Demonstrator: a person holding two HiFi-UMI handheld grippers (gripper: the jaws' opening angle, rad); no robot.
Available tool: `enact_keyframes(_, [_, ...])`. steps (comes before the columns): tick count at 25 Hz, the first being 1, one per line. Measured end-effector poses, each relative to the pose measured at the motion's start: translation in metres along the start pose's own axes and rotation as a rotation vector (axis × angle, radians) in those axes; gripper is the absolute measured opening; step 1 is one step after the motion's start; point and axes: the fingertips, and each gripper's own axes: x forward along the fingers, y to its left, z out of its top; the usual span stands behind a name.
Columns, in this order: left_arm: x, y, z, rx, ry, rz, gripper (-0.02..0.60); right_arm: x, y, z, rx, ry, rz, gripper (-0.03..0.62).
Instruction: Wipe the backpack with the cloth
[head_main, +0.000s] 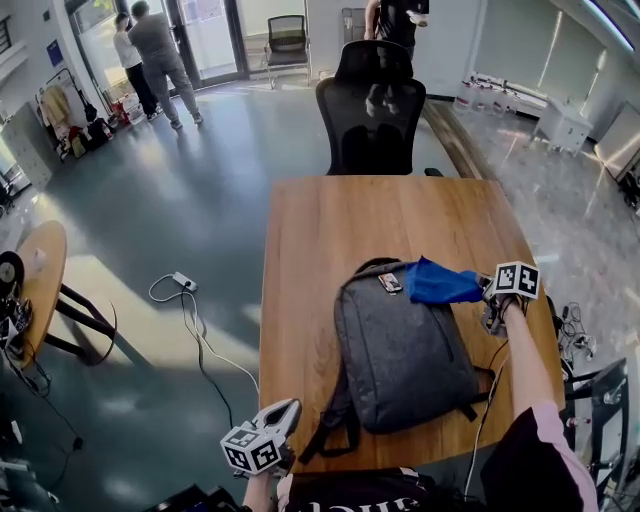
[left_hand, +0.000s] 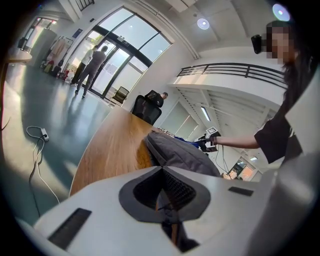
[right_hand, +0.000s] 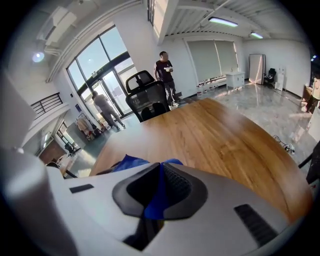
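A grey backpack (head_main: 405, 350) lies flat on the wooden table (head_main: 340, 225), its top toward the far end. My right gripper (head_main: 487, 292) is shut on a blue cloth (head_main: 438, 283) that rests on the pack's upper right corner. In the right gripper view the cloth (right_hand: 127, 163) runs out from between the jaws of the gripper (right_hand: 159, 192). My left gripper (head_main: 290, 408) is at the table's near left edge, shut on a dark backpack strap (head_main: 325, 425). The left gripper view shows the gripper (left_hand: 162, 200), the backpack (left_hand: 180, 152) beyond it and the right gripper (left_hand: 210, 142).
A black office chair (head_main: 372, 110) stands at the table's far end with a person (head_main: 395, 20) behind it. Two people (head_main: 150, 55) stand by the glass doors. A power strip with cable (head_main: 185, 283) lies on the floor left, near a small round table (head_main: 40, 275).
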Motion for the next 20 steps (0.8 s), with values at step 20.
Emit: enact_keyframes(20, [-0.042, -0.042, 0.022, 0.169, -0.125, 0.034, 0.000, -0.209, 0.119, -0.019, -0.031, -0.461, 0.378, 0.031])
